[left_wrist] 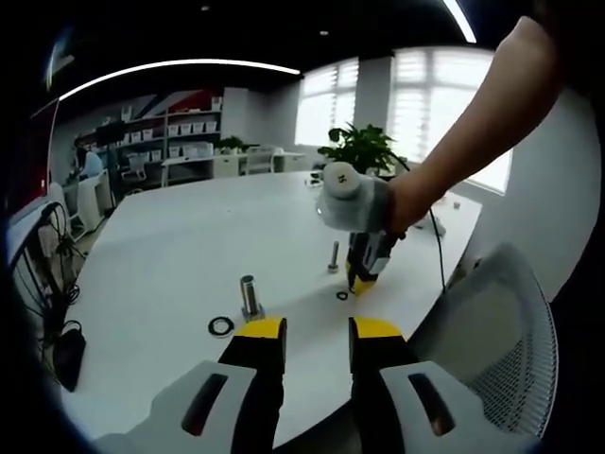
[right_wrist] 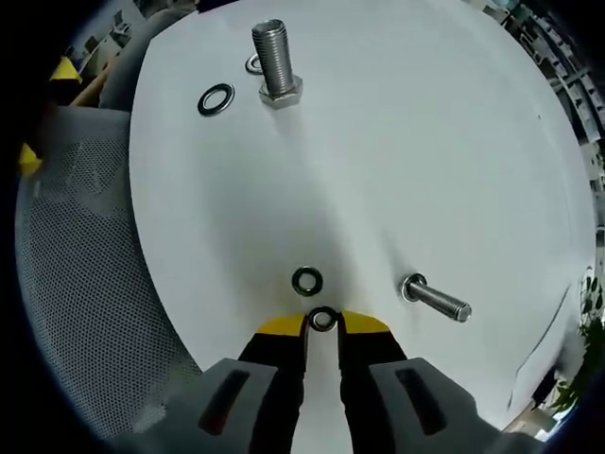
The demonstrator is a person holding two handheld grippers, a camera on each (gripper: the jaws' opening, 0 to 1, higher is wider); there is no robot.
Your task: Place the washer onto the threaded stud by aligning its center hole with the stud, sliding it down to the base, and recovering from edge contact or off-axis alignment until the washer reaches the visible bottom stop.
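My right gripper has its yellow-tipped jaws drawn close on a small washer, pinching it by its rim low over the white table. A second washer lies flat on the table just ahead of the jaw tips. To the side, a slim threaded stud stands near the table's edge with nothing between it and my jaws. Farther across, a thick bolt stands upright, a larger black washer lying beside it. A mesh chair sits against the table's rim. My left gripper hangs back at the near edge, jaws spread and holding nothing, facing the thick bolt.
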